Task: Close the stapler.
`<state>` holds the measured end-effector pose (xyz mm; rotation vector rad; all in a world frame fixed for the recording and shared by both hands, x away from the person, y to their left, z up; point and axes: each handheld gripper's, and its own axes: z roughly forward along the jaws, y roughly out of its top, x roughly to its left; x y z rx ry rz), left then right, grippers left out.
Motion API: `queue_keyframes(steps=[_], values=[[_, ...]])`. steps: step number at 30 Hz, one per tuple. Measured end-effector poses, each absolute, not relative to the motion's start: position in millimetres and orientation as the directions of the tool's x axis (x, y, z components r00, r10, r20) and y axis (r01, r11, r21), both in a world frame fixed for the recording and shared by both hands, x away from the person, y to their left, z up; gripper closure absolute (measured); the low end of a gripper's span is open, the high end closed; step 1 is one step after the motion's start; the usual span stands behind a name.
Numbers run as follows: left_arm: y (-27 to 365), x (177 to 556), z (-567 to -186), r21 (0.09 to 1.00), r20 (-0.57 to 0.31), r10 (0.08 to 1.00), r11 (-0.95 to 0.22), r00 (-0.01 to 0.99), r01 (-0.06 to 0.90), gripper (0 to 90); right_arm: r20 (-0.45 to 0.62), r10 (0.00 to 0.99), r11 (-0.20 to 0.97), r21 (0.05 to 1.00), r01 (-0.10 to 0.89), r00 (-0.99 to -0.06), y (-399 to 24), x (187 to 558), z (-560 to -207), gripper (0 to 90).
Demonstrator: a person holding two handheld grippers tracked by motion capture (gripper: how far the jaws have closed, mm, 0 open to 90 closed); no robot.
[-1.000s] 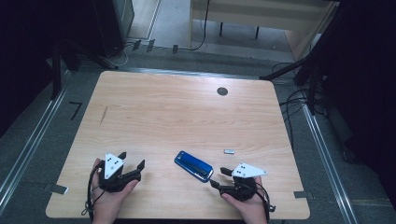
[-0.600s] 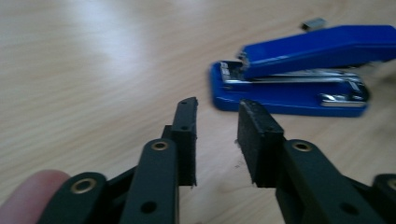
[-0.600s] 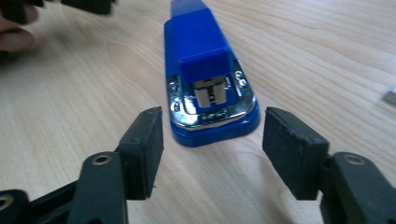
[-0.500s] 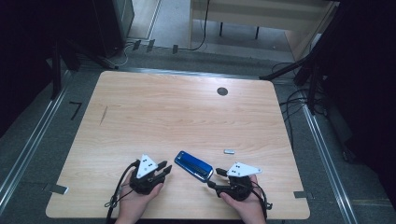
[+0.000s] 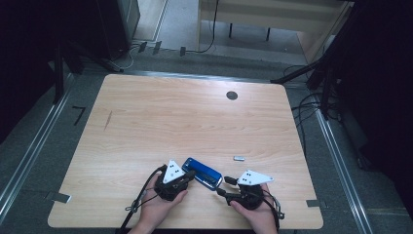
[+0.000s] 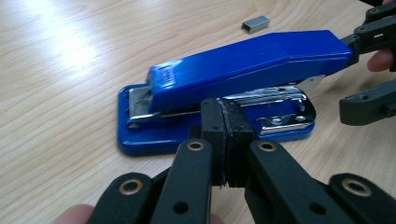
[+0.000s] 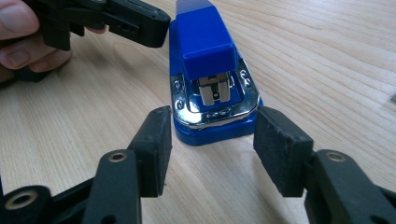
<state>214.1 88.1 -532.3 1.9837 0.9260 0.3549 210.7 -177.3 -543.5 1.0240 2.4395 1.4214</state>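
Observation:
A blue stapler [image 5: 202, 171] [image 6: 247, 60] [image 7: 205, 42] with a chrome inner part lies flat near the table's front edge. My left gripper [image 5: 191, 174] [image 6: 226, 126] is shut, pads pressed together with nothing between them, tips just beside the stapler's long side. My right gripper [image 5: 223, 186] [image 7: 212, 128] is open and its jaws have just been closing. Its two pads stand either side of the stapler's hinged end, with small gaps left. In the left gripper view the right gripper [image 6: 362, 70] shows at that end. The left gripper [image 7: 140, 21] appears at the upper left of the right gripper view.
A small grey strip of staples [image 5: 238, 158] [image 6: 256, 23] lies on the wooden table [image 5: 195, 117] just beyond the stapler. A dark round cable hole [image 5: 232, 95] sits far back right. Cables and a desk stand on the floor past the table.
My left hand has slid right across the table's front to the stapler's side. The right hand has stayed at the stapler's other end.

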Motion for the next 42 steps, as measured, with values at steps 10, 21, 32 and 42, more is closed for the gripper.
queue_keyframes(steps=[10, 21, 32, 42], values=[[86, 217, -533, 0.815, -0.127, 0.713, -0.321, 0.69, 0.482, 90.0, 0.235, 0.606, 0.327, 0.797, 0.507, -0.76, -178, 210, -545, 51.4], [81, 218, -533, 0.799, -0.107, 0.706, -0.357, 0.7, 0.483, 90.0, 0.23, 0.619, 0.322, 0.797, 0.51, -0.751, -178, 209, -542, 57.8], [76, 220, -533, 0.796, -0.101, 0.694, -0.373, 0.712, 0.477, 90.0, 0.233, 0.661, 0.302, 0.788, 0.537, -0.714, -179, 210, -540, 76.3], [74, 222, -534, 0.794, -0.106, 0.687, -0.377, 0.719, 0.477, 90.0, 0.198, 0.651, 0.336, 0.79, 0.512, -0.733, -170, 210, -538, 89.5]])
